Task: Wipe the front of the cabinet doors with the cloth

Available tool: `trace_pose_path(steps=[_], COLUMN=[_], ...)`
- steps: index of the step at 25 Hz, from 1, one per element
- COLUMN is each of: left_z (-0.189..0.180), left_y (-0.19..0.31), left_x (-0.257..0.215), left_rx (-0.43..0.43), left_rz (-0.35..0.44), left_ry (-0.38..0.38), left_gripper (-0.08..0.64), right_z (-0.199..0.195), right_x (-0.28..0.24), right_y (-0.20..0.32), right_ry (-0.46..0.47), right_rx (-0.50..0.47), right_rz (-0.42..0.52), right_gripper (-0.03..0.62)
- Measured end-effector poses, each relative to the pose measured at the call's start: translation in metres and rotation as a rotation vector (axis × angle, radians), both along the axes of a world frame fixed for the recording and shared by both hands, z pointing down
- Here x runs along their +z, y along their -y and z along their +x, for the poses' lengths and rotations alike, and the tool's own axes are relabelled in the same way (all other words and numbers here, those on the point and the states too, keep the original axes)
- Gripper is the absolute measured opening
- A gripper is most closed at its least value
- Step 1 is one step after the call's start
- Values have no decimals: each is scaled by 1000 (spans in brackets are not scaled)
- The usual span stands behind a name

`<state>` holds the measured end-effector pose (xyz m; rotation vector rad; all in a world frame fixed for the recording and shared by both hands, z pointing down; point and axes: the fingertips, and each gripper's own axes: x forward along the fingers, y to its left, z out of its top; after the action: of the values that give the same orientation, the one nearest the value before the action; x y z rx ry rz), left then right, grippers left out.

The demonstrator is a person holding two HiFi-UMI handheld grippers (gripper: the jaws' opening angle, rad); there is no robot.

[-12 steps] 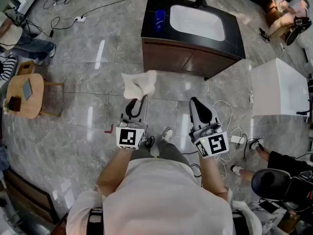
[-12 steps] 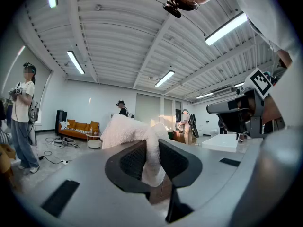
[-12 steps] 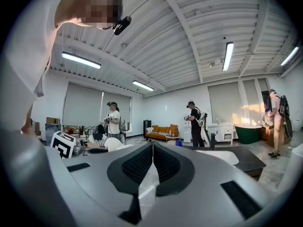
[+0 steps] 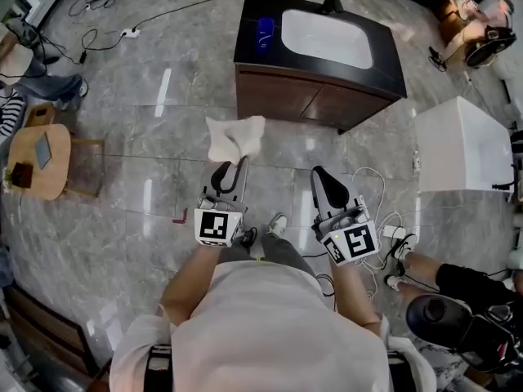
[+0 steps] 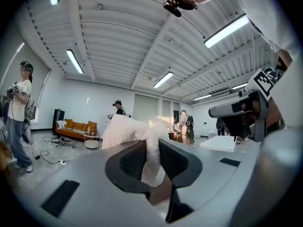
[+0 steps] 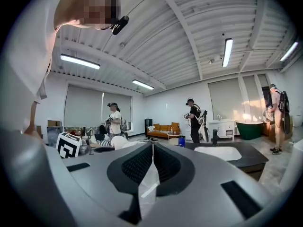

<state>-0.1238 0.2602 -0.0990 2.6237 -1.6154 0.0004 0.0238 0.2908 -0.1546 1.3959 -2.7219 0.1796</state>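
Observation:
A white cloth (image 4: 234,140) hangs from my left gripper (image 4: 230,172), whose jaws are shut on it; in the left gripper view the cloth (image 5: 150,155) runs down between the dark pads. My right gripper (image 4: 324,178) is shut with nothing in it, its jaws pressed together in the right gripper view (image 6: 152,157). Ahead stands the vanity cabinet (image 4: 317,39) with a black top, a white sink basin and two brown doors (image 4: 304,99) facing me. Both grippers are held over the floor, well short of the doors.
A white box-shaped unit (image 4: 462,149) stands at the right. A small round wooden table (image 4: 38,160) is at the left. Cables and a power strip (image 4: 395,232) lie on the floor by my right foot. Another person sits at lower right (image 4: 458,309).
The view has shifted slightly; the cabinet sits a little nearer. Both grippers keep their pose and the cloth stays in the left one.

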Motion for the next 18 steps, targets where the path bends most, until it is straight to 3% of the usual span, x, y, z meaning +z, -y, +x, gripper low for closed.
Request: trace_pose_path(steps=[6, 12, 18], left_z=[-13, -12, 30], left_y=[5, 36, 107], left_x=[21, 25, 32], left_rx=[26, 17, -22], left_rz=[-36, -55, -65], left_ry=[-11, -21, 1], left_gripper=[86, 86, 87], right_z=[-10, 2, 46], right_x=[14, 28, 44], right_y=[6, 32, 114], right_ry=[-54, 56, 130], right_rx=[3, -13, -60], right_rz=[-6, -68, -115], right_gripper=[37, 37, 37])
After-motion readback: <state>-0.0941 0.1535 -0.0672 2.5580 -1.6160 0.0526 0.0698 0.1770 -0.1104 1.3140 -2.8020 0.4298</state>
